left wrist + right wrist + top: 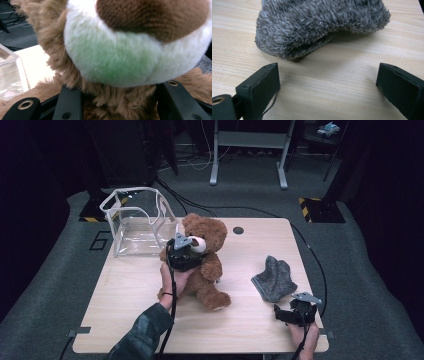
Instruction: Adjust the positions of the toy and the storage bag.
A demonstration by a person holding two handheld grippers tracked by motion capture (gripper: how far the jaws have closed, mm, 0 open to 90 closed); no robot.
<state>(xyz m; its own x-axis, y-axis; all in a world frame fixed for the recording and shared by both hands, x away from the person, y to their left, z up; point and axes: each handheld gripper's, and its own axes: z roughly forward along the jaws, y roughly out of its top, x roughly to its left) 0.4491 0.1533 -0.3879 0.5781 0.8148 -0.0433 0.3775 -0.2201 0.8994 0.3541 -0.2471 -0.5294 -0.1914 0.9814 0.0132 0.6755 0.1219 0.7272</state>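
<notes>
The brown teddy bear (202, 260) sits upright near the middle of the wooden table (130, 320), with the left gripper (183, 254) against its chest; in the left gripper view both black jaws press into the fur below the white muzzle, apparently clamped on the neck. Behind and left of the bear, the clear plastic bag (135, 222) stands at the table's far edge. Right of the bear lies a grey fuzzy cloth (273, 279), with bare tabletop between them. Nearer the front edge, the right gripper (295, 312) rests with jaws wide apart, holding nothing
</notes>
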